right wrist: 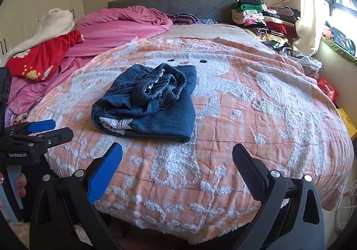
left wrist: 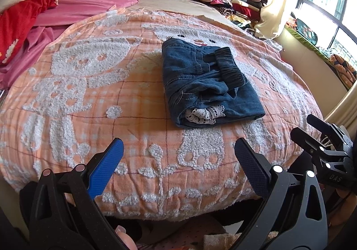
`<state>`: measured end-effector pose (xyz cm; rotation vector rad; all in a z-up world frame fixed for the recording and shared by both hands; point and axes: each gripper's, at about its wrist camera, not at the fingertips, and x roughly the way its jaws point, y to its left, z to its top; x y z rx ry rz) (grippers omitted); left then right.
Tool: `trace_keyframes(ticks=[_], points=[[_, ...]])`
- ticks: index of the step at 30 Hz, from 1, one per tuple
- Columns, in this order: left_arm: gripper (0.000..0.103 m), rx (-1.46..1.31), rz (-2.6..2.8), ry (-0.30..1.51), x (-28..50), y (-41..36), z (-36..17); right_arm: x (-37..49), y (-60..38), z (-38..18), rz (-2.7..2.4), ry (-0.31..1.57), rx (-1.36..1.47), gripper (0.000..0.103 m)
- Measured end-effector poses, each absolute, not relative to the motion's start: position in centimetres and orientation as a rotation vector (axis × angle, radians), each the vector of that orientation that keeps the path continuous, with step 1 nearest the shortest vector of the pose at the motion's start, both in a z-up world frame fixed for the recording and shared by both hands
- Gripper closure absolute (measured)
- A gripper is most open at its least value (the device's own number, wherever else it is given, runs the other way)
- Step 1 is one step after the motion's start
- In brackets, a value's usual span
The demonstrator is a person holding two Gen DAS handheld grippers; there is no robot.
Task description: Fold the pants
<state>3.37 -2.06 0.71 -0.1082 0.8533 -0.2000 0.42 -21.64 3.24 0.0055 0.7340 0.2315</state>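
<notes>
The blue denim pants (left wrist: 207, 84) lie folded into a compact bundle on the orange and white bedspread (left wrist: 89, 102), with a dark elastic waistband on top and white lace showing at the near end. In the right wrist view the pants (right wrist: 147, 105) lie left of centre. My left gripper (left wrist: 178, 151) is open and empty, held back near the bed's front edge. My right gripper (right wrist: 177, 156) is open and empty, also near the front edge. The right gripper shows at the right of the left wrist view (left wrist: 321, 134); the left gripper shows at the left of the right wrist view (right wrist: 46, 129).
A pink duvet (right wrist: 120, 26) and a red garment (right wrist: 42, 58) are heaped at the bed's left. Stacked folded clothes (right wrist: 263, 20) sit at the back right by the curtain and window. A grey headboard (right wrist: 174, 2) stands behind. A yellow box (right wrist: 347, 122) is beside the bed's right.
</notes>
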Motion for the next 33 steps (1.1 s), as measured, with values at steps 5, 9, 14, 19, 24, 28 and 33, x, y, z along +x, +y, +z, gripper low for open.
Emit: trace_keyframes(ticks=[5, 9, 14, 19, 24, 28, 33], points=[[0.010, -0.109, -0.199, 0.852, 3.33, -2.05, 0.73, 0.41, -21.64, 3.25, 0.232, 0.733, 0.006, 0.005], [0.010, -0.107, -0.200, 0.853, 3.30, -2.04, 0.67, 0.39, -21.60, 3.21, 0.231, 0.733, 0.005, 0.005], [0.010, -0.110, -0.200, 0.852, 3.25, -2.03, 0.66, 0.39, -21.52, 3.17, 0.229, 0.734, 0.001, 0.005], [0.010, -0.104, -0.196, 0.853, 3.16, -2.12, 0.55, 0.38, -21.51, 3.17, 0.228, 0.734, 0.001, 0.005], [0.010, -0.101, -0.192, 0.857, 3.01, -2.16, 0.49, 0.40, -21.51, 3.17, 0.231, 0.736, 0.000, 0.005], [0.010, -0.104, -0.192, 0.861, 3.22, -2.04, 0.59, 0.43, -21.43, 3.11, 0.230, 0.737, 0.000, 0.005], [0.010, -0.104, -0.191, 0.865, 3.30, -1.99, 0.57, 0.45, -21.40, 3.12, 0.231, 0.737, 0.000, 0.005]])
